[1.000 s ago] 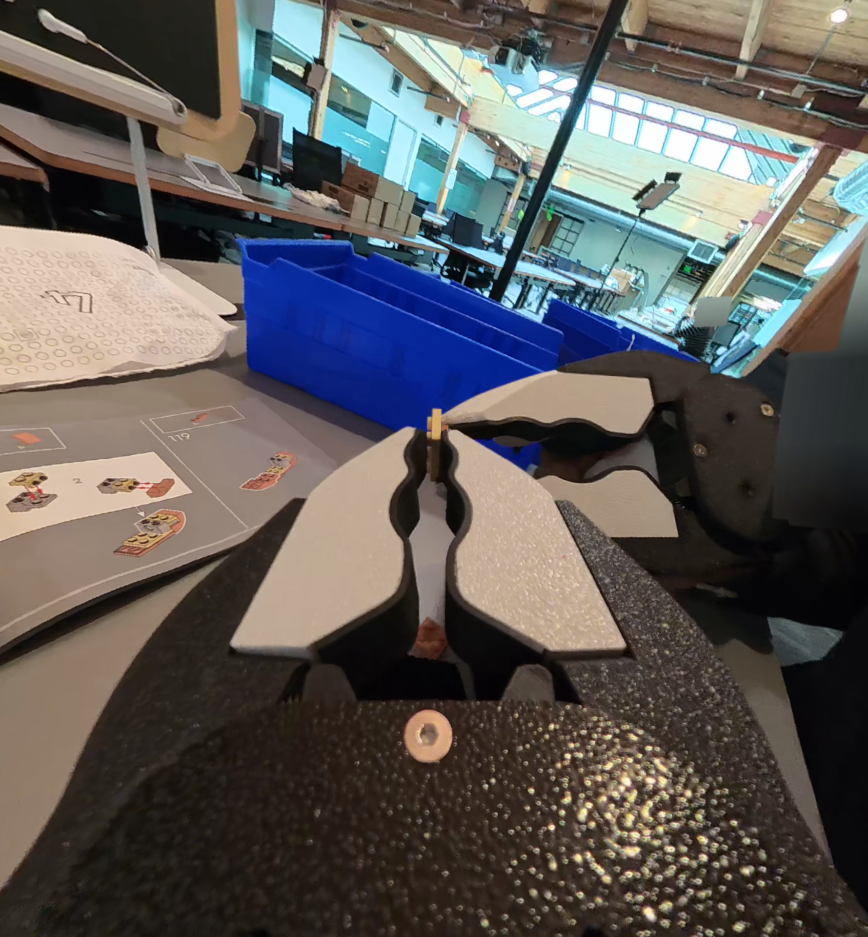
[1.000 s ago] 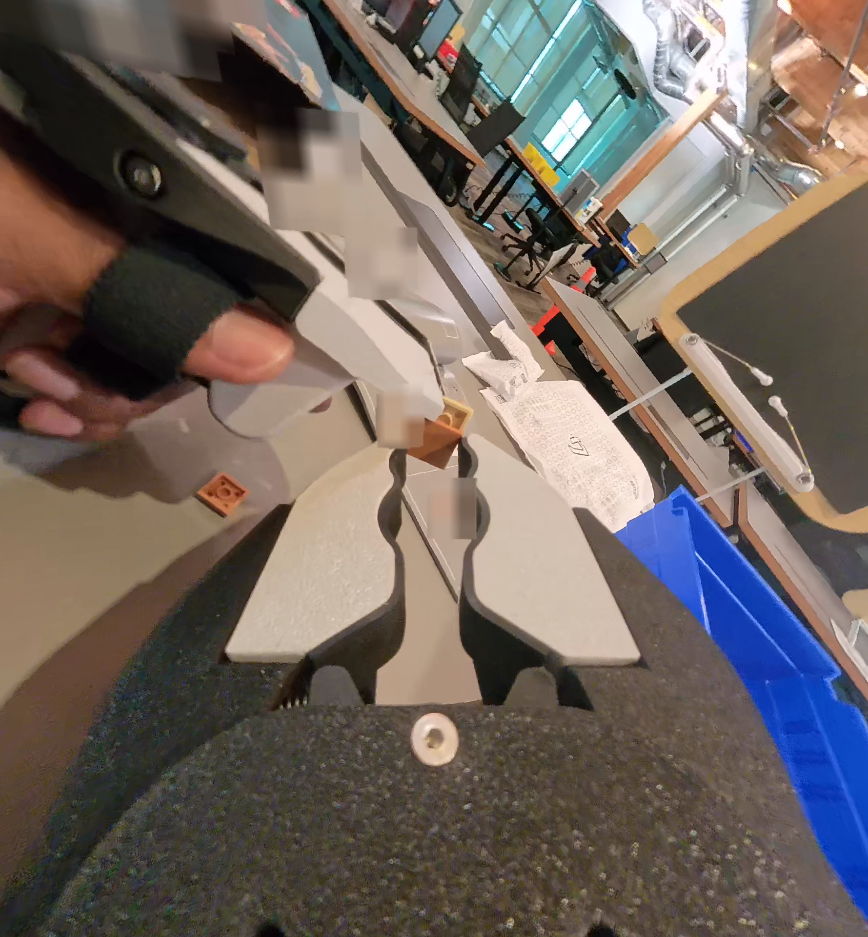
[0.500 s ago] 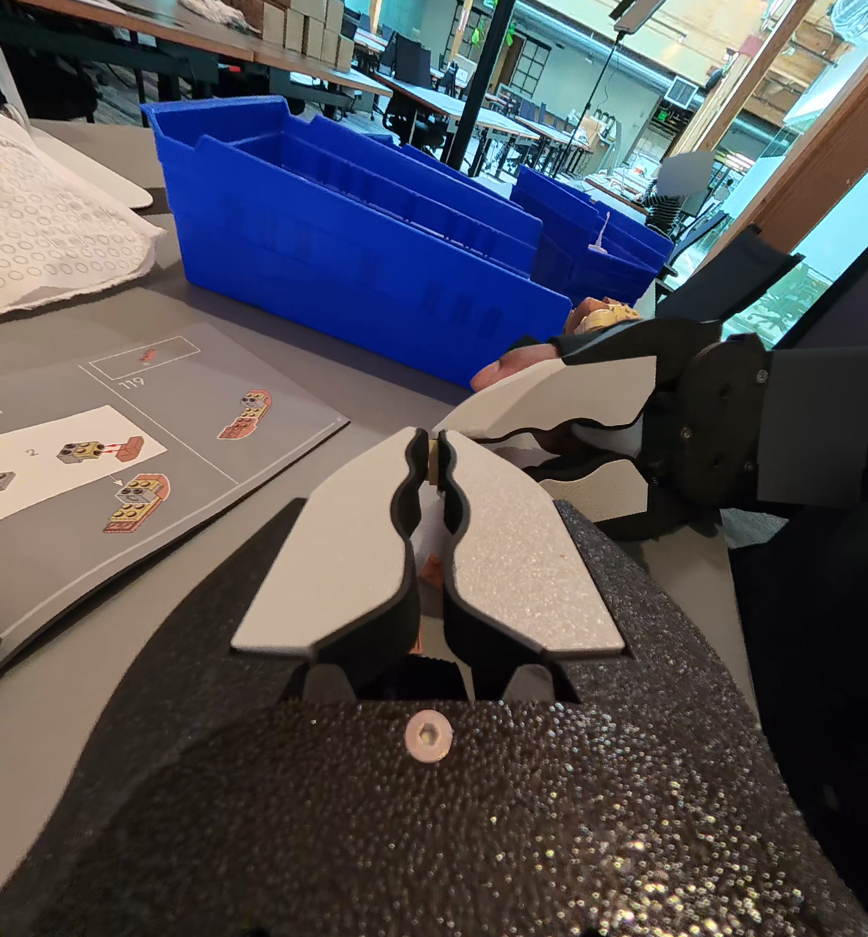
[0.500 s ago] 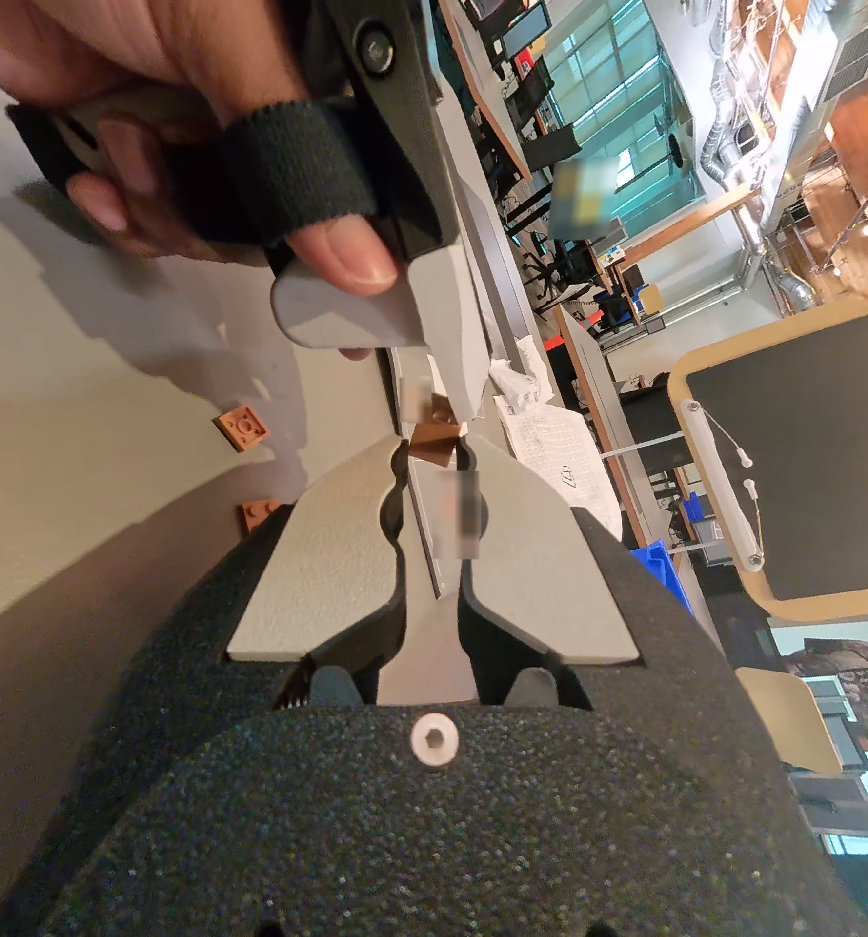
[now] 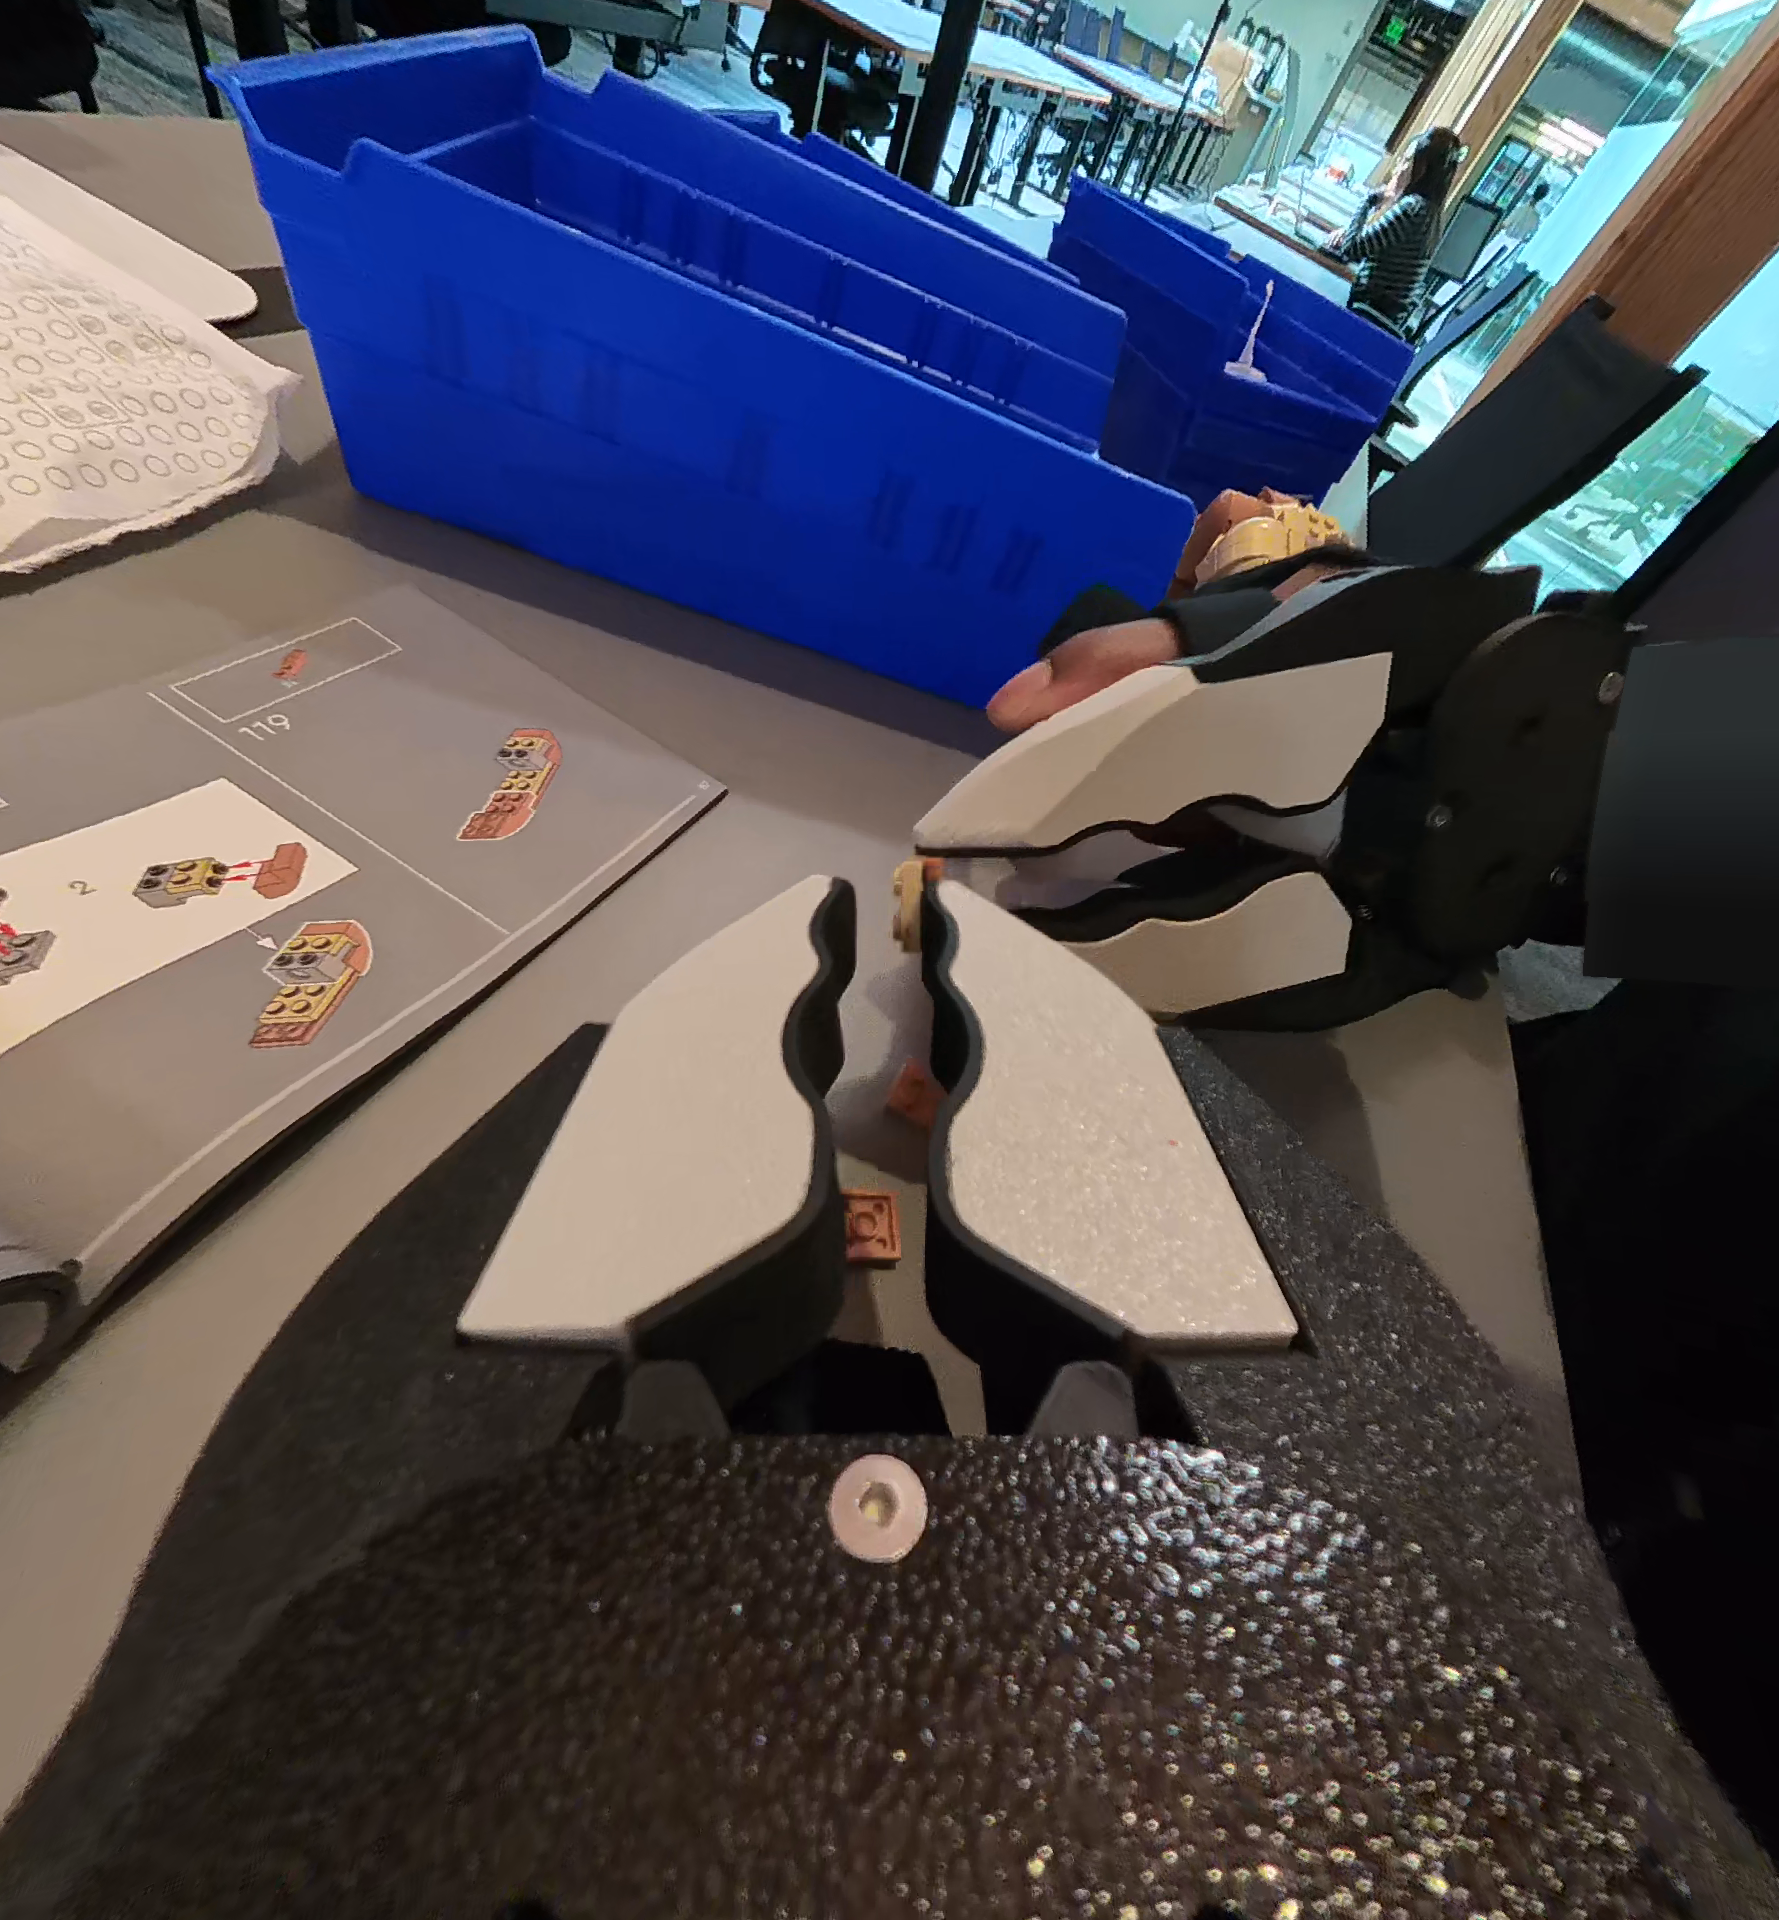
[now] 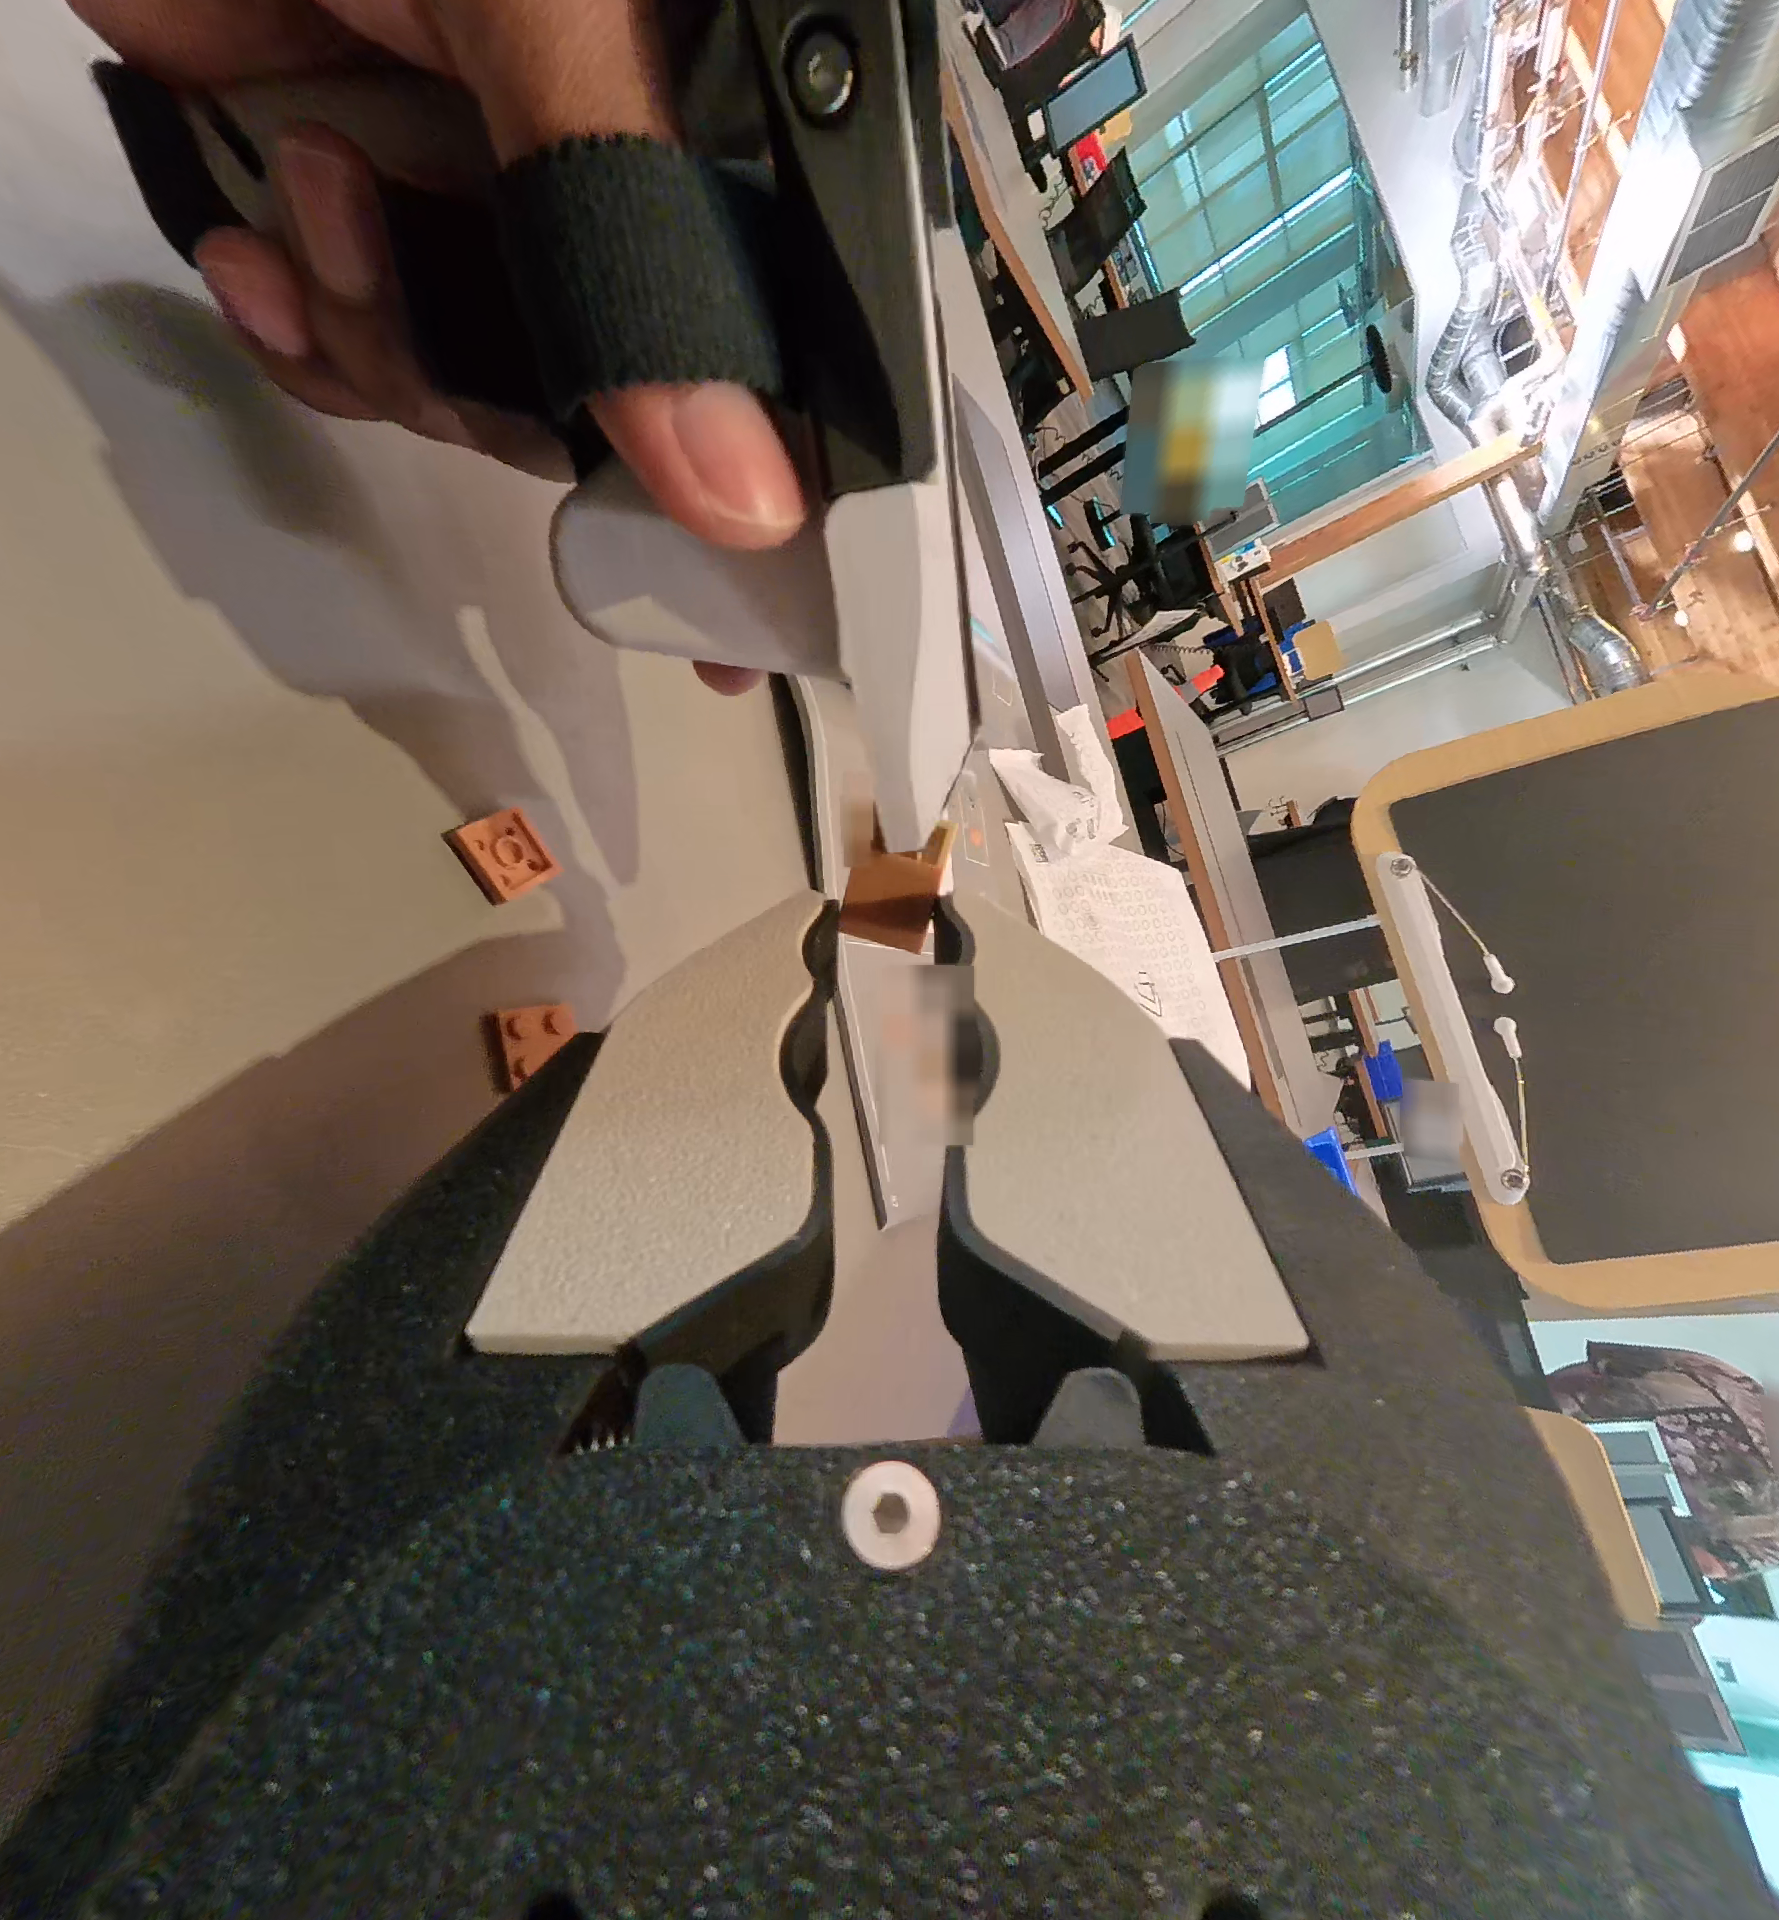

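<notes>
In the right wrist view my right gripper is shut on a small brown brick, both pads pressing its sides. A thin tan plate sits on the brick's far end. In the left wrist view my left gripper is open. The tan plate lies against its right pad, with a clear gap to the left pad. The right gripper comes in from the right, its tips meeting mine at the plate. My left gripper's fingers and the hand holding it hang above the brick.
An open instruction booklet lies at the left and a white perforated bag behind it. Blue bins stand at the back. Two loose brown plates lie on the grey table under my left fingers, also seen in the right wrist view.
My left jaws were shut on the tan plate and have now opened off it. The plate stays on the brown brick in the right gripper. Both grippers have come lower over the table.
</notes>
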